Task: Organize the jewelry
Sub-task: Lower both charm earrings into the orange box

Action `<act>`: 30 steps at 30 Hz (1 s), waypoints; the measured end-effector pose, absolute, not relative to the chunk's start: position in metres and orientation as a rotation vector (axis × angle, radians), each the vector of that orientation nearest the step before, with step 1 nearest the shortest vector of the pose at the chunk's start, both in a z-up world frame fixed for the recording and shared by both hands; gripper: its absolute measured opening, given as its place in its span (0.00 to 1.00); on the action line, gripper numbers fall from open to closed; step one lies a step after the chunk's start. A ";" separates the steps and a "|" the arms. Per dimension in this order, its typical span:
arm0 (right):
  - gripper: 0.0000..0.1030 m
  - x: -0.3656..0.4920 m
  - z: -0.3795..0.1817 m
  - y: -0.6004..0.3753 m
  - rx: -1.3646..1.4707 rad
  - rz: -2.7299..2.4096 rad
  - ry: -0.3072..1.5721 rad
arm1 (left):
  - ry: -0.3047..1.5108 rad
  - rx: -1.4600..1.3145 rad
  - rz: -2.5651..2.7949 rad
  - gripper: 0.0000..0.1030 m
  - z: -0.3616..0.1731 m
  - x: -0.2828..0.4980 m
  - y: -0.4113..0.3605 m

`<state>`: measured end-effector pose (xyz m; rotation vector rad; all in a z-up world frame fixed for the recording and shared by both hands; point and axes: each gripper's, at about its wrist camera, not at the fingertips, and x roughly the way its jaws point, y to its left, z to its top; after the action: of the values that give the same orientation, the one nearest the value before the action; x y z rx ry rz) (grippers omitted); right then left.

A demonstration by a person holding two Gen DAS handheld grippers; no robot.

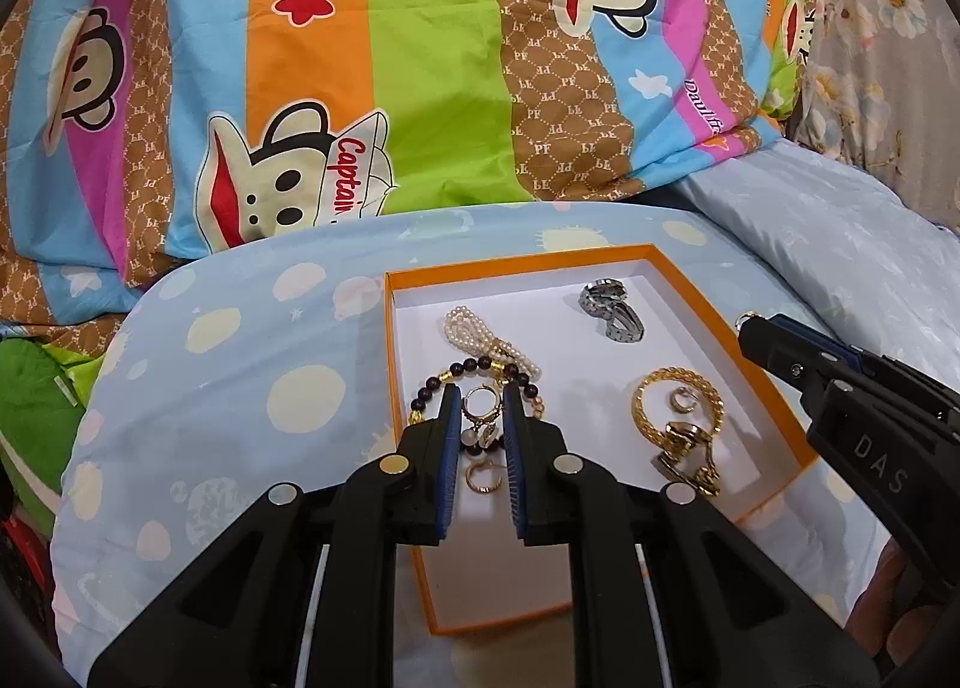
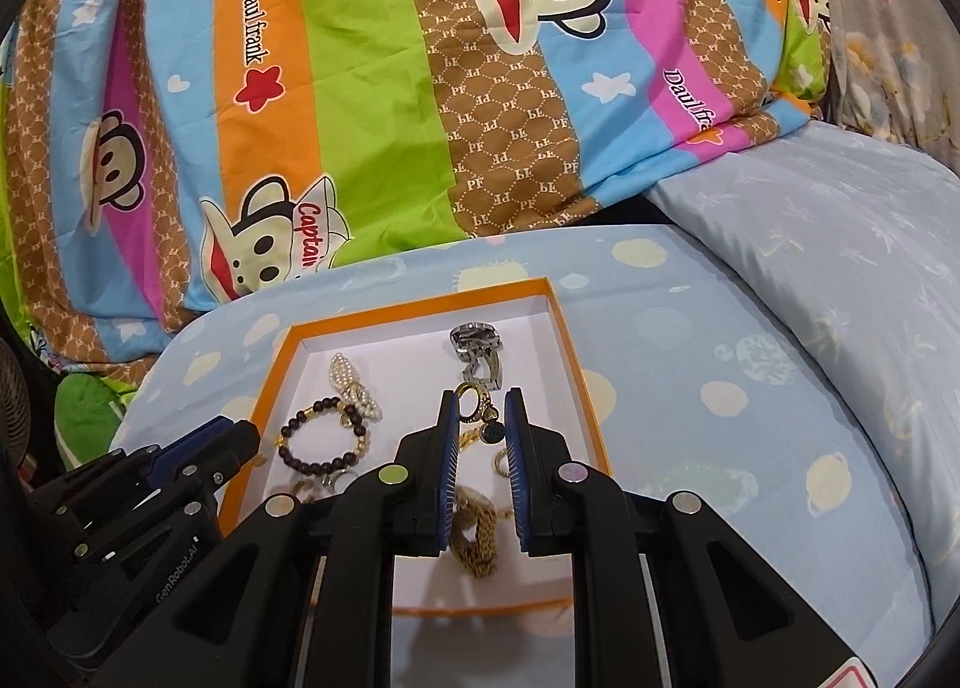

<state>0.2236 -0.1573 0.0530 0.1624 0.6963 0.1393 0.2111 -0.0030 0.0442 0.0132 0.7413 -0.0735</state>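
An orange box with a white inside (image 1: 708, 322) (image 2: 576, 364) lies on a blue pillow. It holds a pearl bracelet (image 1: 480, 337) (image 2: 351, 382), a dark bead bracelet (image 1: 480, 367) (image 2: 327, 439), a silver watch (image 1: 612, 307) (image 2: 477, 349), a gold chain bracelet (image 1: 678, 406) and a gold watch (image 1: 690, 457) (image 2: 477, 532). My left gripper (image 1: 482, 397) is open over gold hoop earrings (image 1: 483, 475) at the box's left side. My right gripper (image 2: 481, 403) is open, with a gold ring with charms (image 2: 474, 409) between its fingers, not clearly clamped; from the left wrist view, a small ring (image 1: 746, 320) shows at its tip.
The blue planet-print pillow (image 1: 240, 388) (image 2: 720, 388) bears the box. A striped monkey-print quilt (image 1: 360, 58) (image 2: 360, 58) is piled behind it. A pale blue pillow (image 2: 840, 244) lies at the right. Green fabric (image 1: 36, 406) is at the left.
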 end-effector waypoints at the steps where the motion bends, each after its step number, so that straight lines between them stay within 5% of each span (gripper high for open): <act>1: 0.14 0.226 0.052 -0.157 0.164 0.140 0.698 | 0.743 0.015 -0.071 0.13 0.043 0.214 -0.003; 30: 0.14 0.245 0.025 -0.153 0.159 0.139 0.724 | 0.778 0.023 -0.053 0.13 0.016 0.236 -0.001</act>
<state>0.2453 -0.1528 0.0254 0.1590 0.7244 0.1391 0.2363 -0.0014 0.0164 0.0230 0.7781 -0.0534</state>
